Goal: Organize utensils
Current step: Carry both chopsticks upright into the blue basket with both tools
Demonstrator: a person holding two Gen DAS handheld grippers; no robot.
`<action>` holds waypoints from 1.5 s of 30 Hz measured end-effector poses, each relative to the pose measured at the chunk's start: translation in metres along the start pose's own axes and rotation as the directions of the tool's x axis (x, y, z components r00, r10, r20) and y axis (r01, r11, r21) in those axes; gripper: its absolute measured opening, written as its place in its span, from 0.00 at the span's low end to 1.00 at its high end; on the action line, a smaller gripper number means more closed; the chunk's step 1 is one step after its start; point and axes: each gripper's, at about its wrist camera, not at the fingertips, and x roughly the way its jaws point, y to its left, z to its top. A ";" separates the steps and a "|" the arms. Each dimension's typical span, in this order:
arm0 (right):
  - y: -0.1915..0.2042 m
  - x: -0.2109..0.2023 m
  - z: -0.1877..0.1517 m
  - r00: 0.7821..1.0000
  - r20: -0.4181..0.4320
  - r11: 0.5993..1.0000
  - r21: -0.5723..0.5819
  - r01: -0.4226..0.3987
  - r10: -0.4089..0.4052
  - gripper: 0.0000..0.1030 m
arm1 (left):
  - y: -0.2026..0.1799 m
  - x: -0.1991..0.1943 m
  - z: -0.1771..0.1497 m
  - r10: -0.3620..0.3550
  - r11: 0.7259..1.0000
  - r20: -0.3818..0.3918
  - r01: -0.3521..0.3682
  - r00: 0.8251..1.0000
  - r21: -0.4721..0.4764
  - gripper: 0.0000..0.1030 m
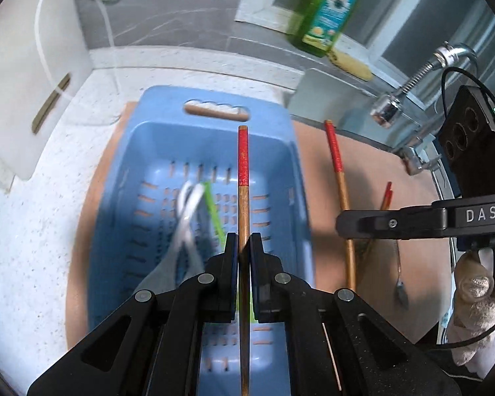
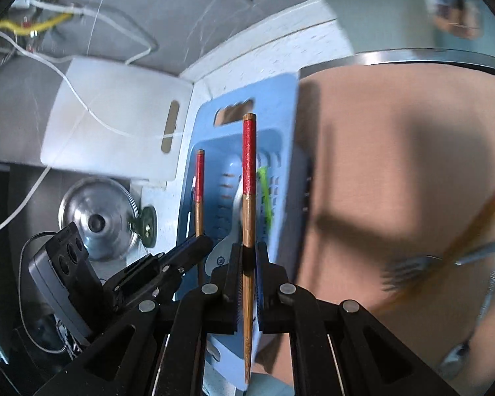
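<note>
Presently, left to right: the left gripper [image 1: 244, 247] is clamped on a red-tipped chopstick [image 1: 243, 198] that stands up between its pads, with the blue perforated basket [image 1: 155, 151] directly beneath and ahead of it, holding white utensils [image 1: 188, 208] and a green one [image 1: 214, 211]. To its right, the right gripper [image 2: 249, 257] pinches a second red-tipped chopstick [image 2: 249, 171]. Right of that gripper, a fork [image 2: 409, 270], a spoon [image 2: 458, 353] and more chopsticks [image 2: 472, 217] lie on the tan mat [image 2: 396, 132].

The basket [image 1: 155, 151] sits on the mat [image 1: 373, 178], with utensils [image 1: 189, 211] inside and a spoon [image 1: 400, 283] to its right.
</note>
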 end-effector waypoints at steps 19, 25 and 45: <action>0.037 0.080 0.007 0.984 -0.044 0.982 -0.085 0.167 -0.171 0.06 | 0.045 0.033 0.008 0.066 0.998 -0.059 -0.067 0.996 -0.013 0.05; 0.041 0.096 0.010 0.974 -0.052 0.971 -0.102 0.215 -0.221 0.06 | 0.046 0.040 0.009 0.063 0.998 -0.081 -0.063 0.995 -0.005 0.05; 0.054 0.113 0.017 0.947 -0.066 0.943 -0.142 0.302 -0.313 0.06 | 0.050 0.048 0.010 0.072 0.997 -0.102 -0.070 0.992 0.022 0.06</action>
